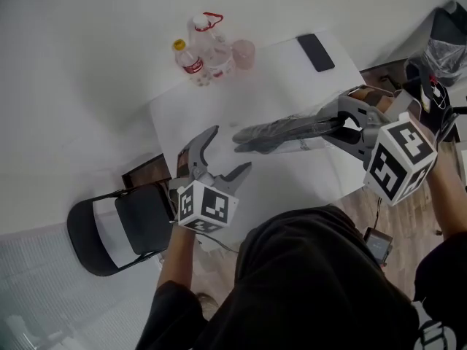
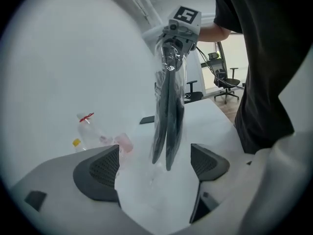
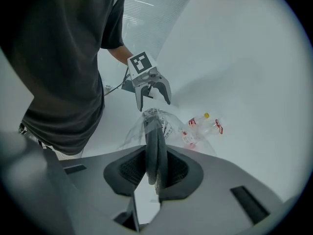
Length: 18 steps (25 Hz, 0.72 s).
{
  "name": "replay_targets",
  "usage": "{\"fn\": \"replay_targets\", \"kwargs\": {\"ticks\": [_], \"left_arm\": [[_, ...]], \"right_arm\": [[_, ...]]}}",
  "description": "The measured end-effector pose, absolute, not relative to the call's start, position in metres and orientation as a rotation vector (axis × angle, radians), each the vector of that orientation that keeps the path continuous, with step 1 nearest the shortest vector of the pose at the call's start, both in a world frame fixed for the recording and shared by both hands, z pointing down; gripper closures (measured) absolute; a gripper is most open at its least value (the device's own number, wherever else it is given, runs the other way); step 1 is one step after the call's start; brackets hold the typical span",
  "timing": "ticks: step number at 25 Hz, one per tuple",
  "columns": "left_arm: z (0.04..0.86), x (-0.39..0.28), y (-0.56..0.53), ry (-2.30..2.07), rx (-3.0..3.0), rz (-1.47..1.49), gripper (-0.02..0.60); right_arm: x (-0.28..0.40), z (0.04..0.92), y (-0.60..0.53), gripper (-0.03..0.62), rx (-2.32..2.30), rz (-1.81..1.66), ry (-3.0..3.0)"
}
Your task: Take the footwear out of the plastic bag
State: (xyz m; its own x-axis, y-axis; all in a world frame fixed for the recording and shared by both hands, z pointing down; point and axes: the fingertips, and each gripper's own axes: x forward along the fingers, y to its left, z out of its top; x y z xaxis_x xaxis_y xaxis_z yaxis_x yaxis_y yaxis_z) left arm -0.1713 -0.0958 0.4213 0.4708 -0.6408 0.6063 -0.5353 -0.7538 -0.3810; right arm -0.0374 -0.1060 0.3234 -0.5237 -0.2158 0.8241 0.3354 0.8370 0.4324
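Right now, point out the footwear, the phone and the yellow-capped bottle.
footwear point(image 1: 281, 131), head view, middle of the dark pair.
phone point(image 1: 316, 52), head view, centre of its black face.
yellow-capped bottle point(image 1: 192, 65), head view, red label.

Your left gripper point(image 1: 232, 150), at lower centre-left of the head view, has its jaws spread wide, pads pressing on nothing, bare forearm reaching up from below. Your right gripper point(image 1: 341, 125), at right, points leftward, jaws clamped on the footwear point(image 1: 281, 132).

An office: swivel chairs point(image 2: 228, 83) beyond a white table point(image 1: 281, 68).
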Motion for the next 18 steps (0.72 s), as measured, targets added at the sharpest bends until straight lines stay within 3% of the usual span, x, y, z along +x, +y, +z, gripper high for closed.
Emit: {"fn": "replay_targets", "kwargs": {"ticks": [9, 10, 11, 13, 18], "left_arm": [[0.46, -0.134, -0.09, 0.872, -2.539, -1.307, 0.144], [0.46, -0.133, -0.088, 0.883, -2.553, -1.294, 0.229], [0.46, -0.132, -0.087, 0.895, -2.561, -1.28, 0.395], [0.462, -0.13, -0.083, 0.904, -2.581, -1.272, 0.434], [0.466, -0.132, -0.078, 0.9, -2.602, -1.285, 0.448]], "right_arm": [[-0.069, 0.302, -0.074, 0.516, -0.212, -0.738, -2.095], [-0.071, 0.304, -0.071, 0.515, -0.226, -0.731, -2.101], [-0.072, 0.306, -0.068, 0.516, -0.237, -0.721, -2.107], [-0.073, 0.31, -0.064, 0.516, -0.248, -0.7, -2.115], [-0.074, 0.316, -0.061, 0.514, -0.24, -0.681, -2.129]]}}
